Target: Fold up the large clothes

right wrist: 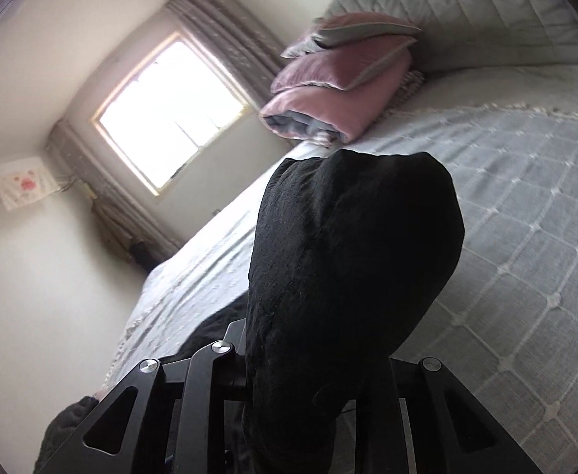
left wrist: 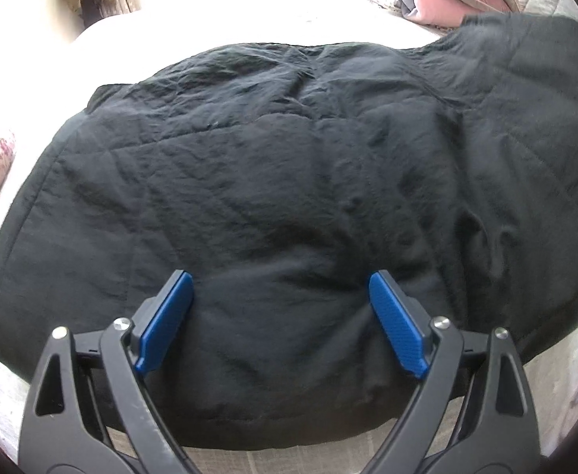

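A large black quilted garment lies spread across the bed and fills most of the left wrist view. My left gripper hovers just above its near part, open wide, with its blue pads apart and empty. In the right wrist view my right gripper is shut on a thick bunch of the black garment, lifted above the bed; the fabric hides its fingertips. A raised fold of the garment shows at the right of the left wrist view.
The bed has a pale grey quilted cover. Folded pink and grey bedding is stacked by the padded headboard. A bright window with curtains is in the far wall. The bed's near edge runs below the garment.
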### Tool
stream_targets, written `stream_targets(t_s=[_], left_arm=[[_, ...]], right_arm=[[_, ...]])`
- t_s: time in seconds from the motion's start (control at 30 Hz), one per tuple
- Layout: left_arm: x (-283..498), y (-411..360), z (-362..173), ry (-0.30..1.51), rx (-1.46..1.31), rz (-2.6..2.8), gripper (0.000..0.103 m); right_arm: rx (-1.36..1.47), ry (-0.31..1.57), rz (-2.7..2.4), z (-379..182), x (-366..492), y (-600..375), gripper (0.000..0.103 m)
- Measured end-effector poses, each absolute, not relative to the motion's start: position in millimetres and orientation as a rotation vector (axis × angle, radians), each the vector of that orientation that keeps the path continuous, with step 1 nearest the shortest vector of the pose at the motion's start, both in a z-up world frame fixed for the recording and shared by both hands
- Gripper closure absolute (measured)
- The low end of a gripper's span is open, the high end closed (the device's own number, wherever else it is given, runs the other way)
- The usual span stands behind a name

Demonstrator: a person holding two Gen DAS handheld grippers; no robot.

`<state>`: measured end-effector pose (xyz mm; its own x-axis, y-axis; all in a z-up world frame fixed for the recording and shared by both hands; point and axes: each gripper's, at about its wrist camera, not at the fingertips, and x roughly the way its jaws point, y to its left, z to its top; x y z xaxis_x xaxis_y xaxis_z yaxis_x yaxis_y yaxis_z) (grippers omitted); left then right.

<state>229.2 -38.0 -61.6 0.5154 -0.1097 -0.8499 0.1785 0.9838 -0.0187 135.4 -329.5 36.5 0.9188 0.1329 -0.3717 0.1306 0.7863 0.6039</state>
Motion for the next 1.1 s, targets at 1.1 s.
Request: stream_targets(t_s=[1.1], left_arm=[[234.2, -6.2, -35.8, 0.939, 0.178, -0.262, 0.012]], right_arm=[[0.481, 0.327, 0.283, 87.1, 147.6, -256.6, 0.081]])
